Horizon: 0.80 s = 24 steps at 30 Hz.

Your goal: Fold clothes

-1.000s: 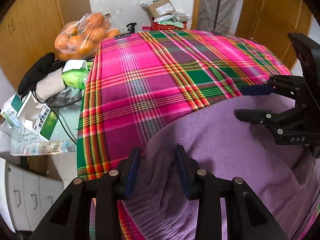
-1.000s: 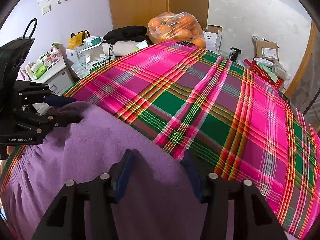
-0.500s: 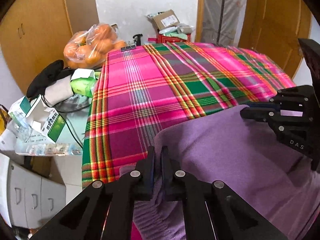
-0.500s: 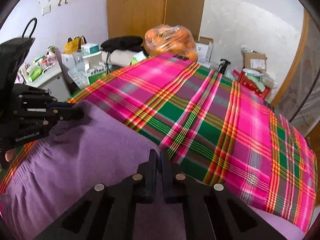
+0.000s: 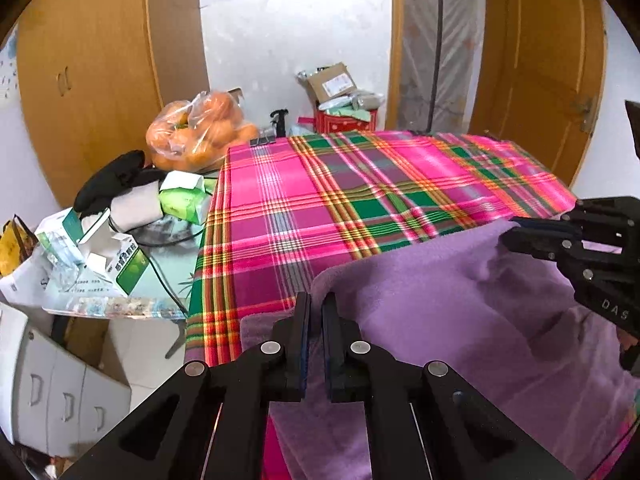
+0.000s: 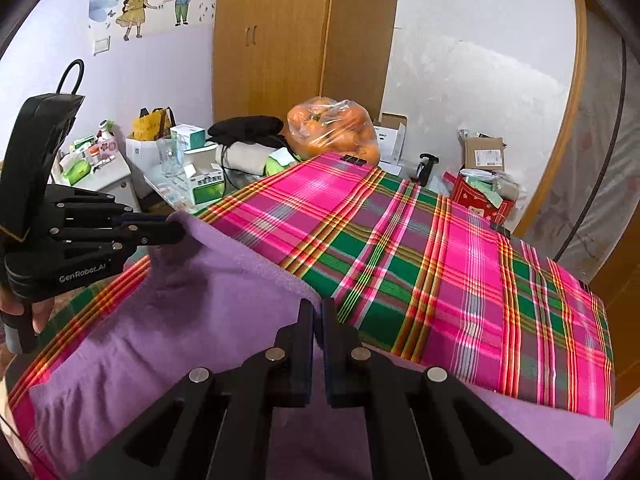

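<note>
A purple knit garment (image 5: 448, 304) lies on the near part of a table covered with a pink and green plaid cloth (image 5: 340, 192). My left gripper (image 5: 316, 300) is shut on the garment's upper edge near its left corner, lifted above the table. My right gripper (image 6: 318, 306) is shut on the same edge further right. The garment (image 6: 192, 304) hangs between them with its edge raised. Each gripper shows in the other's view, the right gripper (image 5: 516, 228) at the right and the left gripper (image 6: 176, 228) at the left.
Left of the table a low side table (image 5: 120, 300) holds boxes, a black cloth, cables and a bag of oranges (image 5: 200, 136). Cardboard boxes and a red box (image 5: 344, 116) stand beyond the far edge. Wooden wardrobes (image 6: 280, 40) and a door (image 5: 536, 60) line the walls.
Both grippers went from open around the garment's edge to shut on it, then lifted it upward, so the edge is now raised off the table.
</note>
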Each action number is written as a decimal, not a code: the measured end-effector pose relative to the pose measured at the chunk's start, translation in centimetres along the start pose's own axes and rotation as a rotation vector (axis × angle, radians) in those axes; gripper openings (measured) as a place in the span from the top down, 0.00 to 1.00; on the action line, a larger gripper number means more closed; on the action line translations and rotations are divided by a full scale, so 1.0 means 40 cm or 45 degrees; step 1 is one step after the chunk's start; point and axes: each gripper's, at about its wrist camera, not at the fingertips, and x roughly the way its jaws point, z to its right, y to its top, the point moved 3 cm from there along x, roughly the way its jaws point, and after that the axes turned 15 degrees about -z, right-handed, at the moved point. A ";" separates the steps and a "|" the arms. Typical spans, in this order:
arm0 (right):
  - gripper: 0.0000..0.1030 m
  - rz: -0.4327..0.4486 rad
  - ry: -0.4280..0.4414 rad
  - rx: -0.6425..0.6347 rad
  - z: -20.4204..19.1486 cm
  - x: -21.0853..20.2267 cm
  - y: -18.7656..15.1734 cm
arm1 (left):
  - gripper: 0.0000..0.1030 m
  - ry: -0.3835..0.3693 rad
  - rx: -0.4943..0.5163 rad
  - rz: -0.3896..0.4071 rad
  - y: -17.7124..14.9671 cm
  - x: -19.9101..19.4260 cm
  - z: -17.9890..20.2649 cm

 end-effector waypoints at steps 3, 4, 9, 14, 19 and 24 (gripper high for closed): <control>0.96 0.023 -0.010 0.010 -0.013 -0.033 -0.025 | 0.95 -0.008 -0.015 0.019 -0.027 -0.035 0.009; 0.96 0.035 -0.020 0.012 -0.018 -0.046 -0.033 | 0.95 -0.010 -0.017 0.025 -0.034 -0.044 0.010; 0.96 0.088 -0.067 -0.001 -0.049 -0.108 -0.073 | 0.95 -0.011 -0.021 0.062 -0.070 -0.098 0.029; 0.96 0.111 -0.087 0.001 -0.071 -0.150 -0.115 | 0.95 -0.027 -0.033 0.120 -0.099 -0.160 0.047; 0.96 0.131 -0.108 0.009 -0.100 -0.180 -0.164 | 0.95 -0.030 -0.029 0.139 -0.139 -0.198 0.075; 0.96 0.154 -0.127 0.008 -0.141 -0.209 -0.212 | 0.95 -0.036 -0.034 0.151 -0.191 -0.228 0.092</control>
